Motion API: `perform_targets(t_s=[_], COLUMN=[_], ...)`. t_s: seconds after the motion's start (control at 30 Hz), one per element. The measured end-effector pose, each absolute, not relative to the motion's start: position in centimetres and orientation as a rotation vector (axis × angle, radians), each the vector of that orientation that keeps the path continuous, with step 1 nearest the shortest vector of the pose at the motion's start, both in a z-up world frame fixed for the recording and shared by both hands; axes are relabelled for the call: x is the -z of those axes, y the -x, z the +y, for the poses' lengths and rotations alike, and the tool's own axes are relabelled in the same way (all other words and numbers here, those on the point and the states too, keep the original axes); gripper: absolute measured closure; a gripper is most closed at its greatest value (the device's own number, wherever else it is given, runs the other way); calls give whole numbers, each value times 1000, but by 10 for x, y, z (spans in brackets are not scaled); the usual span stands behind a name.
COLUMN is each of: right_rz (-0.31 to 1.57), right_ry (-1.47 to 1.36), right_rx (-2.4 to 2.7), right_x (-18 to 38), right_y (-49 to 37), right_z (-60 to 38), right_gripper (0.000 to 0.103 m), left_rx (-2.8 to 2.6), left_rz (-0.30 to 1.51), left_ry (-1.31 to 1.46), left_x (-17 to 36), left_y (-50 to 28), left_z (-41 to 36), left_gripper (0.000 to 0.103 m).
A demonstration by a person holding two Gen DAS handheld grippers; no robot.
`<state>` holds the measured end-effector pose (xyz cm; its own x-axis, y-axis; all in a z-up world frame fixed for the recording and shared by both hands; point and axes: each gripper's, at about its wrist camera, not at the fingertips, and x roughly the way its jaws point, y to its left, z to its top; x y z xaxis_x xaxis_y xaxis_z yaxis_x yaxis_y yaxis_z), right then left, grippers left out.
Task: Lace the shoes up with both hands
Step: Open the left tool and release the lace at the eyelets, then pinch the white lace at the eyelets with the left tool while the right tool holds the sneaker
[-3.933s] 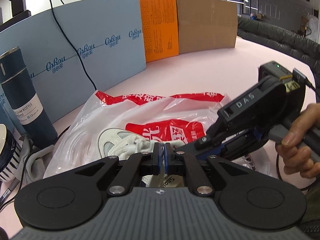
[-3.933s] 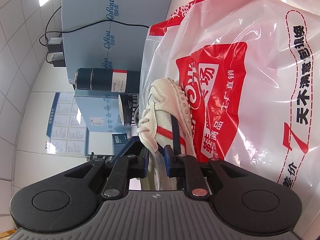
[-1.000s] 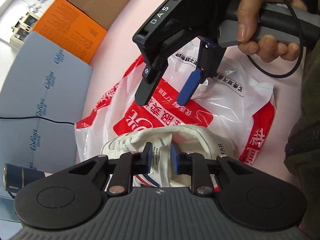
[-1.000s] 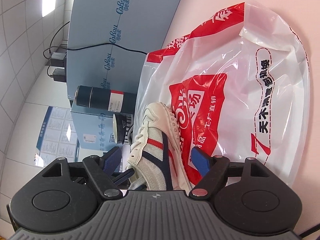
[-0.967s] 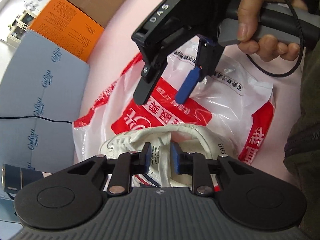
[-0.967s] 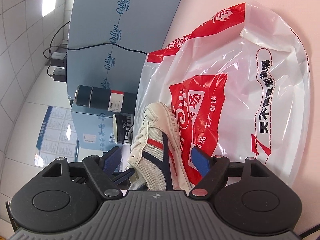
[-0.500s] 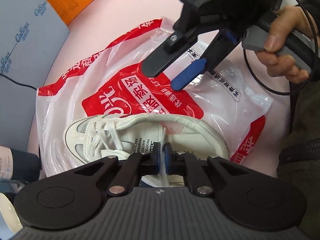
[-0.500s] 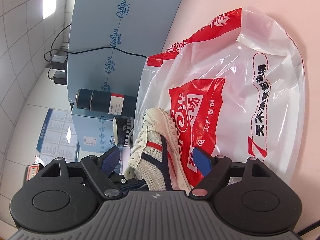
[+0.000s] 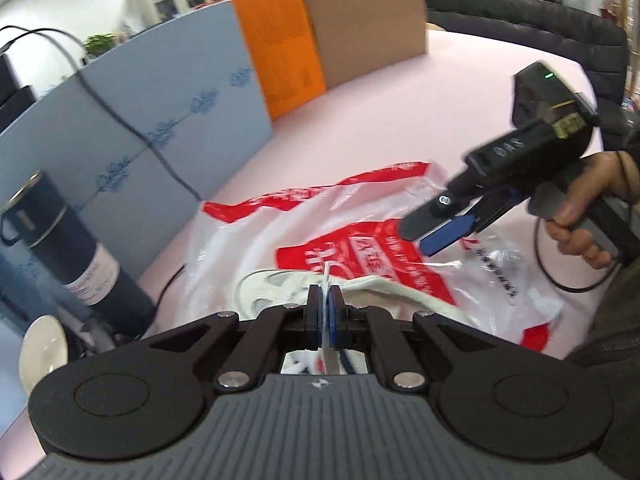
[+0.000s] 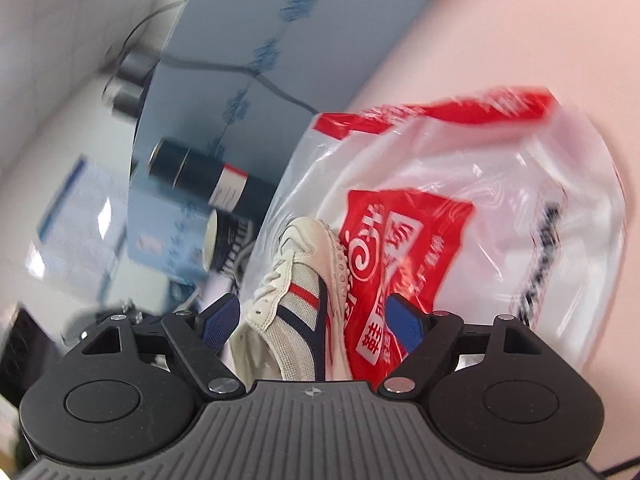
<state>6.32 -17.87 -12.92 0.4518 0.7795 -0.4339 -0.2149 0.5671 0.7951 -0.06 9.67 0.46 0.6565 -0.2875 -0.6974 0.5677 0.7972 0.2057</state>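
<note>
- Step in hand, best guess: drawing a white shoelace [image 9: 326,276] up out of the shoe [image 9: 280,284] so it can be threaded or tied.
- Shoe lying on a red-and-white plastic bag [image 9: 360,248] on the pink table [image 9: 400,120], toe toward the dark blue bottle [image 9: 60,252]; red and navy stripes along the side visible in the right wrist view [image 10: 296,312].
- Left gripper [image 9: 325,312]: fingers pressed together, thin white lace clamped between the blue pads, the strand poking up just above the tips.
- Right gripper [image 10: 312,320]: fingers wide apart, nothing held; shoe sits between them in that view, not touched as far as can be told. Same gripper seen from the left wrist [image 9: 444,236], hovering above the bag, gripped by a hand [image 9: 584,208].
- To do it well: pull slow and in line with the eyelet, not sideways, otherwise whole shoe probably drags across the slippery bag.
- Worth bringing the open right fingers down onto the shoe body or the other lace end to steady things.
- Keep the pinch near the lace tip, easier to aim at the next eyelet.
- Which eyelet the lace comes from: hidden behind the left gripper body, can't tell.
</note>
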Motion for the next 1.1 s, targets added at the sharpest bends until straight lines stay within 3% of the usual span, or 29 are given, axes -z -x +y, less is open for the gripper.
perform_targets(t_s=[0.13,0.23,0.37,0.43,0.53,0.67,0.83,1.1], right_rz=[735,611,555,567,659,811,997,1057], right_ry=[-175,132,286,269,70,-301,-982,-1256], right_rx=[-737,-762,-779,-785,-805,-822,-757,-732], right_x=[92,82,85,86,91,102,157,184], right_y=[-43,-22,-12,-16,-32,-56,-77,-79], right_z=[-130,-100,-82,-81,-90,-111,-160,-168], right_gripper=[25,32,66,76,91,91,91,91], left_rx=[440,429,430,434,441,455,469,475], left_rz=[691,673,661,662,662,667,671,676], left_ry=[-388,-356,-305,-307,-313,-322,-345,-375], left_x=[9,13,17,20,22,26,32,40], left_y=[-1,5,8,9,9,8,7,4], left_z=[100,99,99,97,95,94,89,82], left_gripper=[100,100,100,100,100,100,98,97])
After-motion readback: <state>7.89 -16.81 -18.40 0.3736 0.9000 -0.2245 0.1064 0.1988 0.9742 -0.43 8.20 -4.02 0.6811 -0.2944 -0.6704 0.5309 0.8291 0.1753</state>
